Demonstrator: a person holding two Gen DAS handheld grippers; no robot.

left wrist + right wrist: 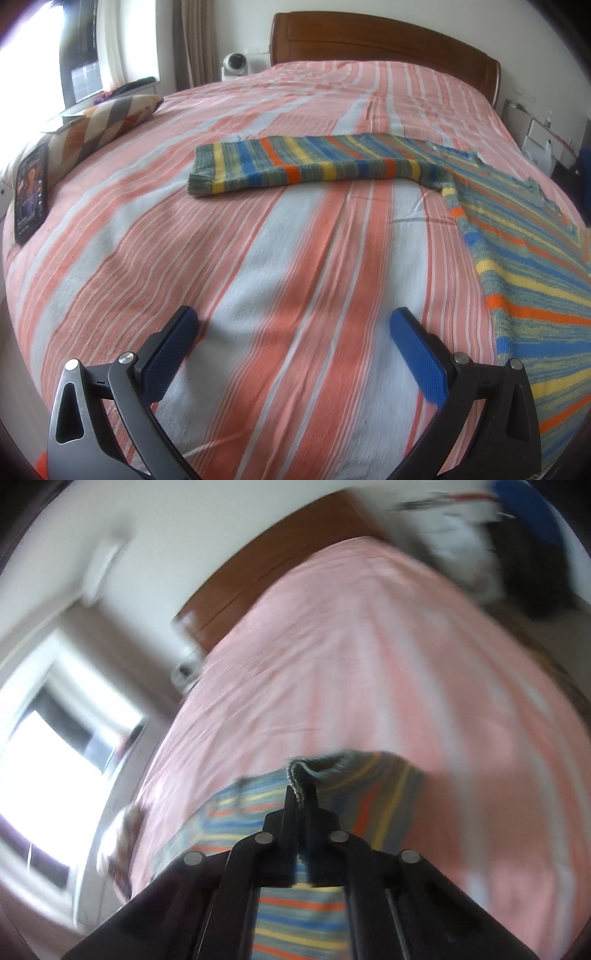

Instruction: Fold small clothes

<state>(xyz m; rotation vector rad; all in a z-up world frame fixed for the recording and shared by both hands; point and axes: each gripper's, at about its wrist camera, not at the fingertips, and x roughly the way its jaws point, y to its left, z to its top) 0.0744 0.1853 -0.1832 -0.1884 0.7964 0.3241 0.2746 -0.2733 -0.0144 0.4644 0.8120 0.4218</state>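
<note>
A small knitted sweater (524, 236) with blue, yellow, orange and grey-green stripes lies on the bed at the right of the left wrist view, one sleeve (295, 166) stretched flat to the left. My left gripper (293, 325) hovers open over the bare bedcover, short of the sleeve, with nothing between its blue pads. In the blurred, tilted right wrist view my right gripper (301, 794) is shut on a ribbed edge of the sweater (306, 771), which sticks up between the fingertips. The rest of the striped knit (295, 908) hangs below the jaws.
The bed (258, 258) carries a pink-and-white striped cover and has a brown wooden headboard (384, 40). A patterned pillow (99, 125) and a phone (31, 195) lie at its left edge. A bright window is at the left; boxes and clutter (543, 136) stand beside the bed at right.
</note>
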